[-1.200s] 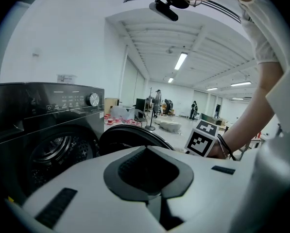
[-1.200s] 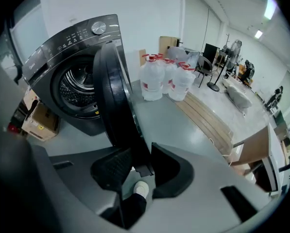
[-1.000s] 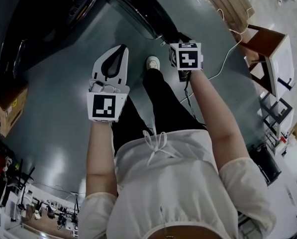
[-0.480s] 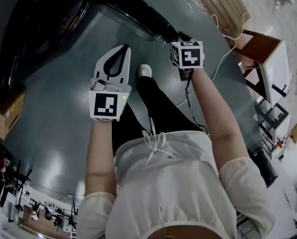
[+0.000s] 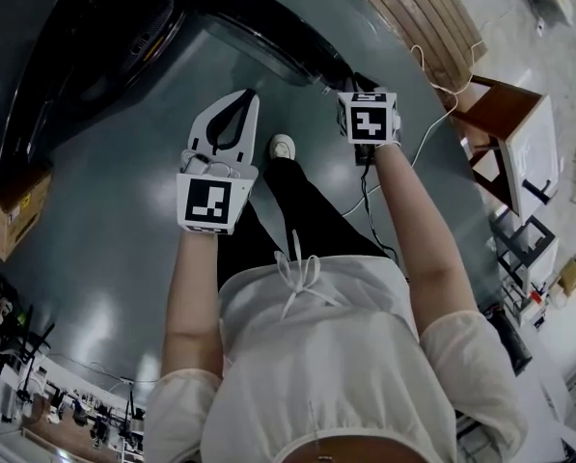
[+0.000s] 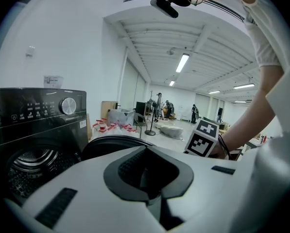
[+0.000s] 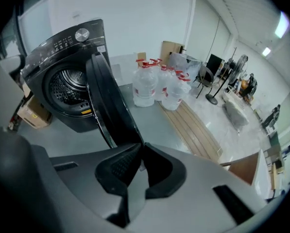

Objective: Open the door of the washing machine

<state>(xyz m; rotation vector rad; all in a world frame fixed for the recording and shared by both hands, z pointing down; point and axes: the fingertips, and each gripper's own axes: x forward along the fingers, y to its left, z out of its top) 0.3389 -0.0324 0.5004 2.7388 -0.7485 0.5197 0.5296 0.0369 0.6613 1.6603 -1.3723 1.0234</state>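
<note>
No readable text; markings on the washing machine panel (image 6: 35, 109) too small.

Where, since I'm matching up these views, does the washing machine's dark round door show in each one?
Head view: dark round door at top centre, swung open.
Left gripper view: a dark arc lower left of centre.
Right gripper view: left of centre, nearly edge-on.
Shared landmark: black washing machine.
</note>
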